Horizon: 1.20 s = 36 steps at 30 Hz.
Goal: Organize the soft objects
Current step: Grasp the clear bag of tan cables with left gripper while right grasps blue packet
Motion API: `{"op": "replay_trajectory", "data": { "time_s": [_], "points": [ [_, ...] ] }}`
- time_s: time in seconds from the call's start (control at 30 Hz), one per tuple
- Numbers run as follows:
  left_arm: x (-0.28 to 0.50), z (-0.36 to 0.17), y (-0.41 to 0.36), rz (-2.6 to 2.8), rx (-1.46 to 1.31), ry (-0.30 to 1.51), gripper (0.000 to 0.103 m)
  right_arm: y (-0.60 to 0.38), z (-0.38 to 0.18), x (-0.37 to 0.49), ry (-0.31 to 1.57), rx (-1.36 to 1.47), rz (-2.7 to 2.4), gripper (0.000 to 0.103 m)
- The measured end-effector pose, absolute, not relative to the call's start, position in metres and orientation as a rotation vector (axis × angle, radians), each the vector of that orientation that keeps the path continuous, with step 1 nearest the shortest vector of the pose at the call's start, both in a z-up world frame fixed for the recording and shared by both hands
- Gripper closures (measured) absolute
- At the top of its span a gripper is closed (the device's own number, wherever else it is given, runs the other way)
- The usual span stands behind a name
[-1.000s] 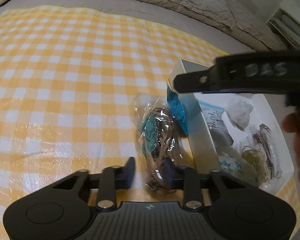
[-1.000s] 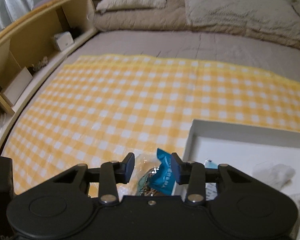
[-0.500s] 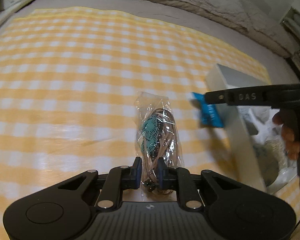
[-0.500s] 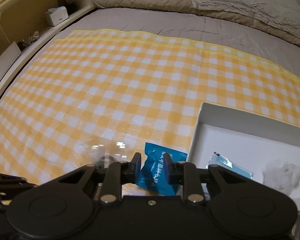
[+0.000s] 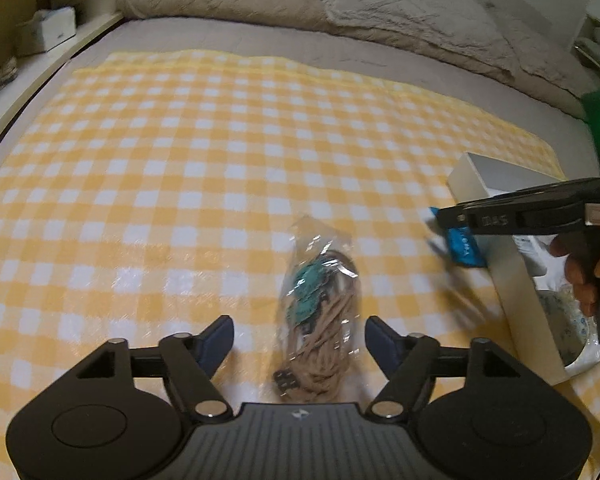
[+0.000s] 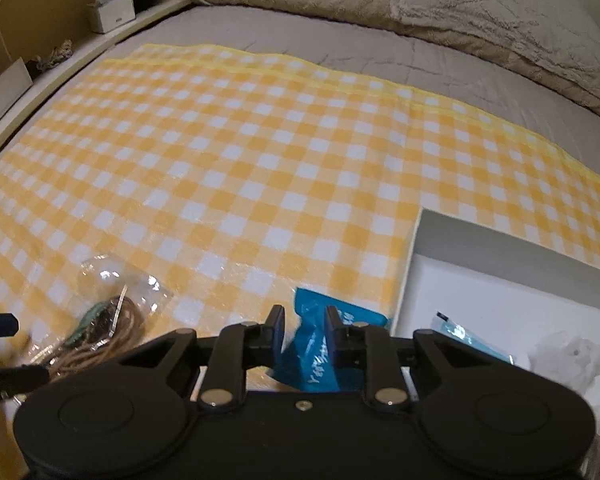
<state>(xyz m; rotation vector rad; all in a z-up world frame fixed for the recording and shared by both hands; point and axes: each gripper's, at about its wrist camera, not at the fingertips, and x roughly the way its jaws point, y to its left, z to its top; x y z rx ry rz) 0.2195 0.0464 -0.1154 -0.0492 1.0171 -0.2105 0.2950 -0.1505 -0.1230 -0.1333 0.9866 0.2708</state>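
Clear crinkly plastic bag of coiled tan cord (image 5: 320, 312): light, limp, slippery, best pinched mid-coil; my left hand-held gripper (image 5: 300, 344) opening astride it, right hand-held gripper (image 6: 303, 334) clamped on blue soft packet (image 6: 324, 352).

cloth (image 5: 180, 160): yellow-white check; packet (image 6: 324, 344): blue; box (image 6: 500, 256): white; bedding (image 5: 400, 8): beige
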Motion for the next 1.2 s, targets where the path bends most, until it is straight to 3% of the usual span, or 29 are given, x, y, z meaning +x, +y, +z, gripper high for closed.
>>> {"op": "replay_trajectory", "data": {
  "time_s": [0.17,0.23,0.27,0.4,0.77,0.83,0.9,0.97,1.2],
  "points": [
    [0.223,-0.121,0.024,-0.240,0.014,1.006,0.024,-0.139,-0.130,0.295,0.987,-0.193,0.267,0.083],
    [0.225,-0.124,0.018,-0.246,0.041,1.007,0.024,-0.136,-0.133,0.294,0.981,-0.235,0.260,0.088],
    [0.226,-0.126,0.016,-0.246,0.051,1.007,0.024,-0.135,-0.135,0.292,0.983,-0.250,0.260,0.095],
    [0.230,-0.131,0.015,-0.236,0.073,1.007,0.024,-0.136,-0.133,0.287,0.966,-0.288,0.290,0.101],
    [0.237,-0.140,0.022,-0.215,0.100,1.010,0.024,-0.125,-0.118,0.258,1.037,-0.242,0.555,0.101],
    [0.237,-0.143,0.022,-0.218,0.110,1.006,0.024,-0.126,-0.116,0.256,1.041,-0.224,0.569,0.095],
    [0.237,-0.145,0.019,-0.227,0.119,1.003,0.024,-0.130,-0.112,0.255,1.042,-0.197,0.574,0.062],
    [0.237,-0.148,0.015,-0.237,0.130,1.004,0.024,-0.134,-0.112,0.256,1.041,-0.191,0.573,0.048],
    [0.239,-0.152,0.005,-0.274,0.174,1.016,0.024,-0.142,-0.125,0.263,1.070,-0.232,0.568,0.036]
  ]
}}
